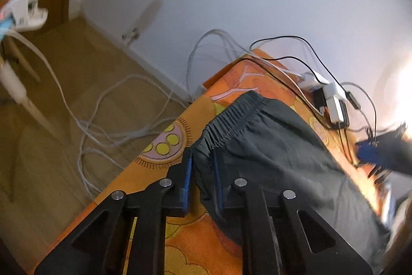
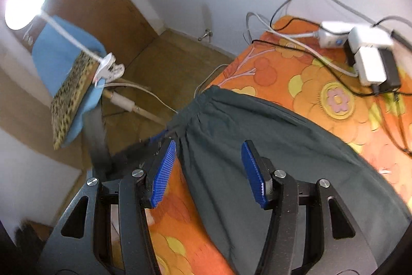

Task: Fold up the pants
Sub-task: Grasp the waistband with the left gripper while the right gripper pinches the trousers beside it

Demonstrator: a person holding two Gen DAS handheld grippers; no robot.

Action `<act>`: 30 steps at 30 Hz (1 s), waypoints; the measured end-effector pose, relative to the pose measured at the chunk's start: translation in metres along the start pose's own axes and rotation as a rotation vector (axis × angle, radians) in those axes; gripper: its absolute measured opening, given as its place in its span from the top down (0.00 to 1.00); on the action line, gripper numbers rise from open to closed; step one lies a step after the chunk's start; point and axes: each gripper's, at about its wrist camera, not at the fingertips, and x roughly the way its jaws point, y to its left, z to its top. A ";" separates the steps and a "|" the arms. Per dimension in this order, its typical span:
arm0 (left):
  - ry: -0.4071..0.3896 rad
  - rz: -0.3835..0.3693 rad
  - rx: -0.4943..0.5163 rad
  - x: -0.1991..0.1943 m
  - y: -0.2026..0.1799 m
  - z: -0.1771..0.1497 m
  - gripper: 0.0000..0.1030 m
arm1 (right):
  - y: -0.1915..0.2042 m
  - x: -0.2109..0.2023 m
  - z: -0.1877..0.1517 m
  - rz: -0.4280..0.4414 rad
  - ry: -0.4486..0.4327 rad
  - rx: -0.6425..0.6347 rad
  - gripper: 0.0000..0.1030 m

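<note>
Now we have the dark grey pants lying flat on the orange flowered cover, with the elastic waistband turned toward the corner of the bed that is nearest to the wall. Our left gripper is clamped on the near end of this waistband: the cloth is bunched between its blue pads, so we judge that we hold this corner in order to lift it for the fold. Our right gripper hangs just above the waistband area, and its jaws stand apart with nothing between them; it seems to us that it is coming to take the other corner. Beyond the waistband, near the wall, white chargers and cables lie on the cover, apart from the cloth. Beside the bed, a clip lamp shines over a blue cushion.
</note>
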 end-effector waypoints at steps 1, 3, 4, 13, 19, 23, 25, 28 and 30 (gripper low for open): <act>-0.017 -0.004 0.024 -0.003 -0.004 -0.002 0.88 | -0.002 0.006 0.004 0.006 0.008 0.026 0.46; -0.058 0.002 0.099 -0.011 -0.016 -0.007 0.88 | -0.005 0.021 0.014 0.022 0.028 0.077 0.46; -0.074 0.004 0.129 -0.014 -0.020 -0.009 0.88 | -0.006 0.027 0.018 0.026 0.033 0.099 0.46; -0.150 -0.032 0.345 -0.034 -0.053 -0.027 0.88 | 0.005 0.090 0.038 0.012 0.177 0.118 0.44; -0.123 -0.052 0.315 -0.030 -0.044 -0.022 0.88 | 0.005 0.125 0.030 -0.054 0.271 0.103 0.54; -0.109 -0.076 0.250 -0.029 -0.026 -0.015 0.88 | -0.002 0.119 0.030 -0.018 0.230 0.125 0.86; -0.109 -0.084 0.243 -0.030 -0.022 -0.014 0.88 | -0.006 0.113 0.032 0.003 0.202 0.135 0.93; -0.101 -0.081 0.248 -0.027 -0.021 -0.013 0.88 | -0.013 0.103 0.030 0.050 0.163 0.170 0.94; -0.085 -0.083 0.246 -0.023 -0.023 -0.014 0.88 | -0.013 0.101 0.029 0.051 0.155 0.163 0.94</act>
